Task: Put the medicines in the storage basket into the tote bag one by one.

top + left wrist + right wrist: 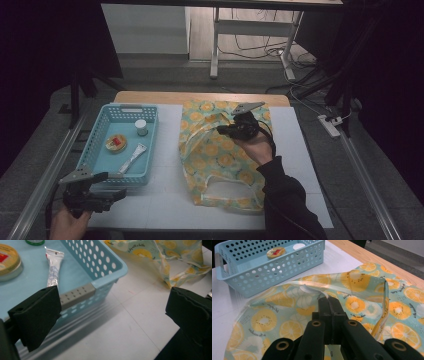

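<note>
1. We could not read the labels on the round tin (115, 143) or the small white-capped jar (141, 127); in the left gripper view the jar was cut off by the top edge and the tin by the left edge.
2. The interior of the fruit-print bag (220, 155) was hidden by its own folds. The room beyond the bench was dark at both sides, and we made out little there besides a desk frame (250, 40) and floor cables (280, 50).
3. The bench (165, 200) carried a white mat over a wooden top, whose bare strip showed along the far edge.
4. The light-blue perforated basket (100, 150) stood on the left of the mat and held the tin, the jar and a sachet (133, 157).
5. The bag lay crumpled at the centre of the mat, just right of the basket, with its handle loop toward the near edge.
6. The right gripper (329, 301) rested over the bag's far part, the sleeved forearm reaching across it; its fingers were pressed together on a fold of the bag's rim.
7. The left gripper (112, 312) hung at the basket's near corner; its fingers (37, 315) stood wide apart, with nothing between them.
</note>
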### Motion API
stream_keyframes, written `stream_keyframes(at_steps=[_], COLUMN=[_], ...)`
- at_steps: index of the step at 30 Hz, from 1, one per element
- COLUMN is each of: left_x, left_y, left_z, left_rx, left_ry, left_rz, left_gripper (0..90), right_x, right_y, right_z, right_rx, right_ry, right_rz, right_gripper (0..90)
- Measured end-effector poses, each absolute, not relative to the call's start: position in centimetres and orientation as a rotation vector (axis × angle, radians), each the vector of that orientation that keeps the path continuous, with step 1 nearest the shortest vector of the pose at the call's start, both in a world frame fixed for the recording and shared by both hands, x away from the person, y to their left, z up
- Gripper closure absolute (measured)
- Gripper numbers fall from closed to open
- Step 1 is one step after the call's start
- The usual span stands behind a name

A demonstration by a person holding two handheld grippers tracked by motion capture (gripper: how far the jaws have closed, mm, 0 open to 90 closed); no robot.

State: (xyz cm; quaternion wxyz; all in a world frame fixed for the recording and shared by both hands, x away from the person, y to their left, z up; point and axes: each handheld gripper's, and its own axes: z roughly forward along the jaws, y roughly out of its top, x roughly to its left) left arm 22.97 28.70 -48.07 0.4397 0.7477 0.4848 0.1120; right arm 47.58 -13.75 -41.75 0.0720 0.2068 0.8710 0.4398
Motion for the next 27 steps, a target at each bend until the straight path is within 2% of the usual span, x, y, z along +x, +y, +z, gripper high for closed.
stream_keyframes(at_steps=[11, 27], left_x=[26.0, 29.9], left_y=[28.8, 29.8], left_z=[-47.1, -46.2], left_rx=[1.865, 1.884], left_ry=[1.228, 1.284], left_rz=[0.323, 0.325], left_gripper=[0.8, 0.3], right_x=[47.6, 47.5], right_y=[-13.9, -13.9], right_z=[-41.6, -41.4], right_rx=[0.62, 0.615], right_ry=[2.613, 2.614], right_rz=[1.326, 1.333], right_gripper=[90.0, 90.0])
